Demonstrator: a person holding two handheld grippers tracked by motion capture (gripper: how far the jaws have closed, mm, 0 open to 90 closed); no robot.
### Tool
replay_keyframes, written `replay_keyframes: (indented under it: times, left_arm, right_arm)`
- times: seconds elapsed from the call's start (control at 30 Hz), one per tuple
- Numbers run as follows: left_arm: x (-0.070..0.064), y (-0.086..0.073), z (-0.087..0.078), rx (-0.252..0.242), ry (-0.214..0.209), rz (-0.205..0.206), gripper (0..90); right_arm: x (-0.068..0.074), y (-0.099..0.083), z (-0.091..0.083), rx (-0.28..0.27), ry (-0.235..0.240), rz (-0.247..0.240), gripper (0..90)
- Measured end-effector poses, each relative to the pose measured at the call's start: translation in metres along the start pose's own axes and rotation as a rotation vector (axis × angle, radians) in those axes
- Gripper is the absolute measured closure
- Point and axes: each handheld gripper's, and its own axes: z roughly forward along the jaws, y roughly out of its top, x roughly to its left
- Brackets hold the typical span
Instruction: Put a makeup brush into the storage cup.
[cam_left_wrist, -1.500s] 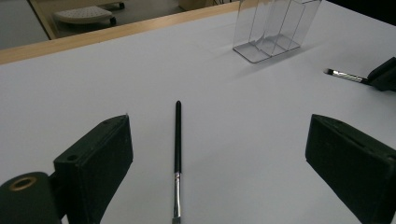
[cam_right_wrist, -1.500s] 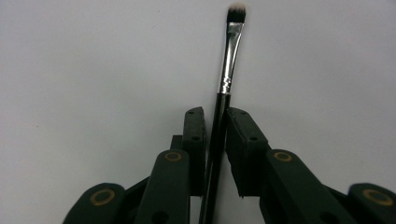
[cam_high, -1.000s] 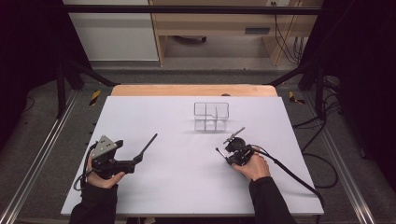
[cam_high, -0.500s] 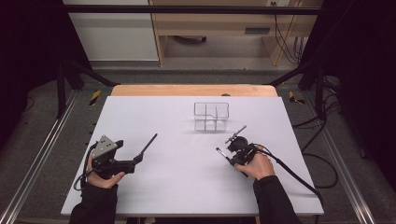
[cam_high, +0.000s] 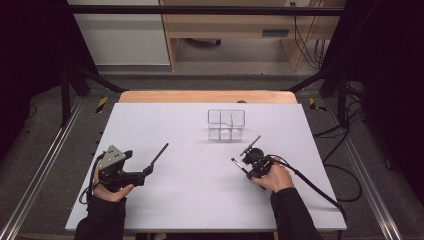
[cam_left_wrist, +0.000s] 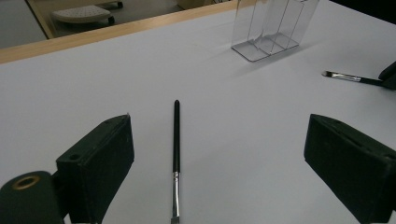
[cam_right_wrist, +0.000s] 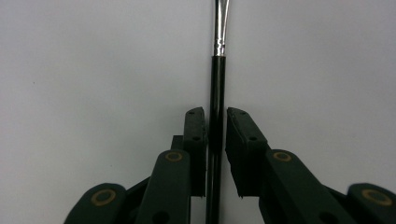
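Note:
A black-handled brush (cam_high: 159, 155) with a silver ferrule lies on the white table (cam_high: 200, 200). It rests between the wide-apart jaws of my left gripper (cam_high: 145, 172), untouched, as the left gripper view shows for the brush (cam_left_wrist: 176, 140) and the open left gripper (cam_left_wrist: 219, 122). My right gripper (cam_high: 248, 167) points down at the table, shut on the handle of a second brush (cam_high: 237, 162). Seen from the right gripper (cam_right_wrist: 215, 114), that brush (cam_right_wrist: 217, 84) runs straight out from the jaws, its ferrule ahead. The same brush's tip (cam_left_wrist: 350, 77) also appears in the left gripper view.
A clear plastic organiser (cam_high: 226, 125) with several compartments stands at mid-table toward the far edge, and is seen again (cam_left_wrist: 273, 28) from the left gripper. A thin dark stick (cam_high: 251, 144) lies between it and my right gripper. A wooden strip (cam_high: 207, 96) borders the far side.

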Motion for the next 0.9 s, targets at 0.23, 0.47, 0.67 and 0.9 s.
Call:
replay_keyframes:
  times: [0.23, 0.47, 0.67, 0.9]
  left_arm:
    - [0.000, 0.000, 0.000, 0.000, 0.001, 0.001, 7.8]
    - [0.000, 0.000, 0.000, 0.000, 0.000, -0.001, 7.7]
    - [0.000, 0.000, 0.000, 0.002, 0.001, -0.001, 7.7]
    - [-0.001, 0.000, 0.001, 0.001, 0.000, -0.003, 7.8]
  right_arm:
    - [0.000, 0.001, 0.001, 0.013, 0.010, 0.002, 83.5]
    - [-0.001, 0.001, 0.001, 0.014, 0.012, 0.001, 83.9]
    - [-0.001, 0.001, -0.003, -0.019, 0.024, 0.020, 84.1]
    - [-0.001, -0.002, -0.017, -0.105, 0.052, 0.025, 84.0]
